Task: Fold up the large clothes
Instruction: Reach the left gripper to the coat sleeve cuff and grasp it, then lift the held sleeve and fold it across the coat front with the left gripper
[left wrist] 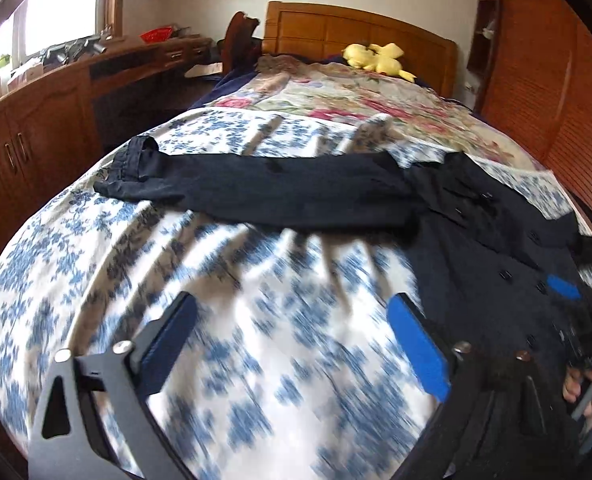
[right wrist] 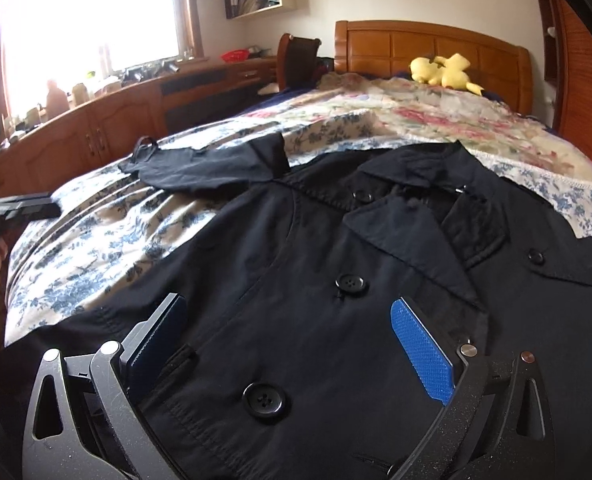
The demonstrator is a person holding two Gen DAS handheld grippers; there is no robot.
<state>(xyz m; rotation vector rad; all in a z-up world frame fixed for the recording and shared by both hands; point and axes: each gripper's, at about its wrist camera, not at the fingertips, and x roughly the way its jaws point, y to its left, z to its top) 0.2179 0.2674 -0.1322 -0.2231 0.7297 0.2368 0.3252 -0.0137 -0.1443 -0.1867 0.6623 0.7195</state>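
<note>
A black double-breasted coat (right wrist: 315,264) lies front-up on the bed, collar toward the headboard. Its left sleeve (left wrist: 264,192) stretches out flat to the left, cuff (left wrist: 136,160) at the far end; the sleeve also shows in the right wrist view (right wrist: 208,168). My left gripper (left wrist: 292,312) is open and empty above the blue-flowered sheet (left wrist: 176,264), in front of the sleeve. My right gripper (right wrist: 288,312) is open and empty, hovering over the coat's buttoned front. The right gripper's blue pad (left wrist: 563,286) shows at the right of the left wrist view.
A floral quilt (right wrist: 415,116) and a yellow plush toy (right wrist: 443,70) lie near the wooden headboard (right wrist: 435,48). A wooden cabinet run (left wrist: 36,132) with clutter stands left of the bed, a chair (left wrist: 240,40) beyond it. A wooden wardrobe (left wrist: 555,92) stands on the right.
</note>
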